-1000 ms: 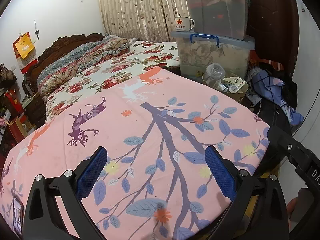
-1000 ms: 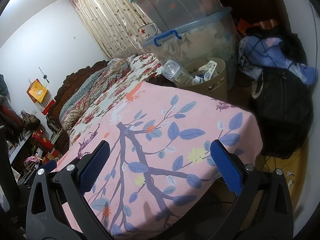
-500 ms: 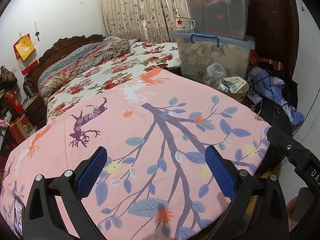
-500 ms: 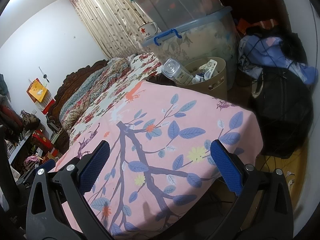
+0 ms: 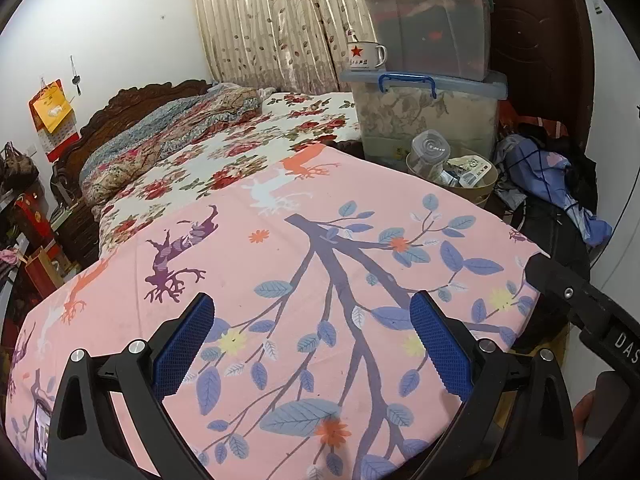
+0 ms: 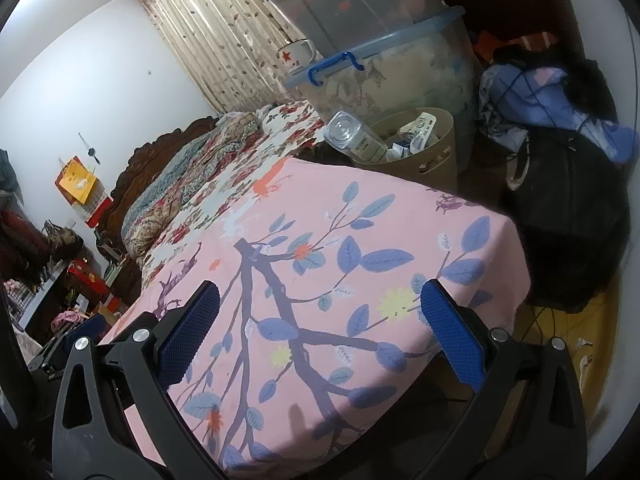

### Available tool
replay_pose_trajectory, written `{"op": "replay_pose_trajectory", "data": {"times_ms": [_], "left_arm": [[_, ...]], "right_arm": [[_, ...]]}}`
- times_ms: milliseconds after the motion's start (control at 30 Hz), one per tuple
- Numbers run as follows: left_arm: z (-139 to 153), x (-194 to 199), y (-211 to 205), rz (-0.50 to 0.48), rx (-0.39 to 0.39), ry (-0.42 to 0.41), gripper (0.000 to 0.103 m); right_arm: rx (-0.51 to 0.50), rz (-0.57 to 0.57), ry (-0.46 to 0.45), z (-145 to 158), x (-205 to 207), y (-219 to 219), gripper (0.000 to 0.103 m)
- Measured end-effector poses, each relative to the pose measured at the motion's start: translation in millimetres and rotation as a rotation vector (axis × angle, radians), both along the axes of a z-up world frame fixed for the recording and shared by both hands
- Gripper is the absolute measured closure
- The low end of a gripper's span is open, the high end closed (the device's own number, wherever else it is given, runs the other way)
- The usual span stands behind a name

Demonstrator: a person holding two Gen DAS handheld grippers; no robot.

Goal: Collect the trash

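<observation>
A tan trash bin (image 5: 486, 192) (image 6: 434, 156) stands on the floor past the far corner of the bed. It holds a clear plastic bottle (image 5: 428, 152) (image 6: 352, 136) and paper wrappers (image 5: 474, 170) (image 6: 420, 128). My left gripper (image 5: 312, 340) is open and empty above the pink sheet (image 5: 280, 280). My right gripper (image 6: 320, 332) is open and empty over the same sheet (image 6: 320, 240) near the bed's corner. Part of the right gripper's body (image 5: 580, 304) shows in the left wrist view.
Two stacked clear storage boxes (image 5: 424, 80) (image 6: 380, 48) with a star mug (image 5: 366, 56) stand behind the bin. A black bag (image 6: 568, 232) and blue clothes (image 5: 560, 184) lie on the floor at the right. A floral quilt (image 5: 180, 128) lies at the headboard.
Both views have shifted very slightly. The grippers stay open and empty and nothing on the bed or in the bin has moved.
</observation>
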State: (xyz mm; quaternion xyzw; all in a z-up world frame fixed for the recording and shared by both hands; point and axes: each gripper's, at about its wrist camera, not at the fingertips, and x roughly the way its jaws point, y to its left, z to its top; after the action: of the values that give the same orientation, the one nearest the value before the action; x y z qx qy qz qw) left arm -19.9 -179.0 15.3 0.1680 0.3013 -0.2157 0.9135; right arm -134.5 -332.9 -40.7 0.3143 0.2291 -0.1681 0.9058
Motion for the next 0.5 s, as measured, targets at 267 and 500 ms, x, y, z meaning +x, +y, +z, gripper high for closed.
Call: {"op": "replay_pose_trajectory", "data": {"times_ms": [267, 500], "left_arm": [[-0.3, 0.9, 2.9, -0.010, -0.008, 0.011, 0.009], [0.5, 4.4, 6.5, -0.003, -0.016, 0.025, 0.009]], "right_arm": [[0.000, 0.005, 0.007, 1.4, 0.7, 3.5, 0.004], [-0.004, 0.013, 0.008, 3.1, 1.5, 5.2, 0.004]]}}
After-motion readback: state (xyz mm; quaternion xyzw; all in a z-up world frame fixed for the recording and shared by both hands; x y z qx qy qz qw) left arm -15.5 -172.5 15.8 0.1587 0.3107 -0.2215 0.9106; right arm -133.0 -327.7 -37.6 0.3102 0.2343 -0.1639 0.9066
